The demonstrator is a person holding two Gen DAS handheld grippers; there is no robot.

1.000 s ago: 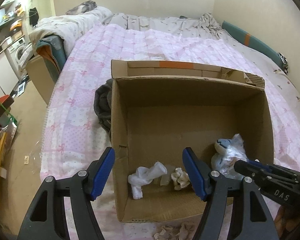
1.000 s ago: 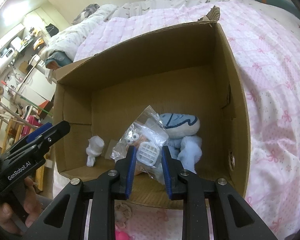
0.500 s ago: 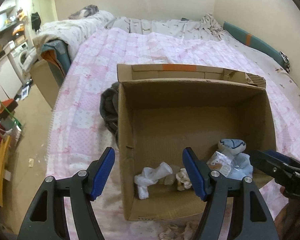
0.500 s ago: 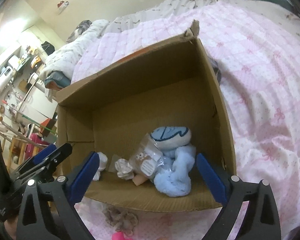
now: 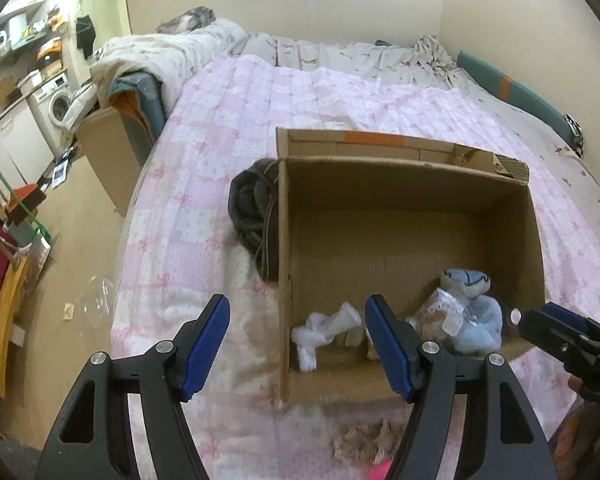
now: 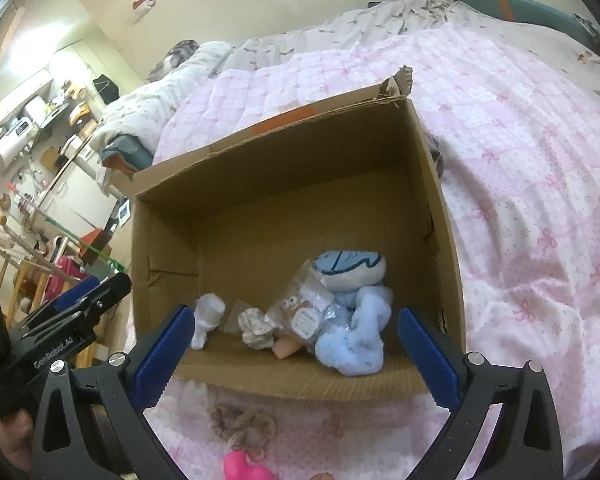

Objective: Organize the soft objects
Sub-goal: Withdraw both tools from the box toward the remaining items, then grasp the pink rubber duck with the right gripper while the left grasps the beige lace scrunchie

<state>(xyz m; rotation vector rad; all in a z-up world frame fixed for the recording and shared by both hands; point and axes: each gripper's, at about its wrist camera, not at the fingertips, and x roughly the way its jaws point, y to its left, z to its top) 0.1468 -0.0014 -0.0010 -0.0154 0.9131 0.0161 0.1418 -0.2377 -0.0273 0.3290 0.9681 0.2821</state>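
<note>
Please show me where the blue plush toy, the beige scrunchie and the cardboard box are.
blue plush toy (image 6: 350,266), right wrist view, on its head.
beige scrunchie (image 6: 242,426), right wrist view, on its ruffled ring.
cardboard box (image 5: 400,192), left wrist view, on its far inner wall.

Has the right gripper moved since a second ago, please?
Yes. The right gripper has let go of the clear packet, opened, and drawn back toward the near edge of the cardboard box; the packet now lies inside against the blue plush.

A bed with a pink patchwork quilt (image 6: 520,184) is filling the frame, carrying an open cardboard box (image 6: 440,216) at centre, a beige scrunchie (image 6: 242,426) and pink toy (image 6: 244,466) at lower centre, and dark clothing (image 5: 256,216) touching the box.
</note>
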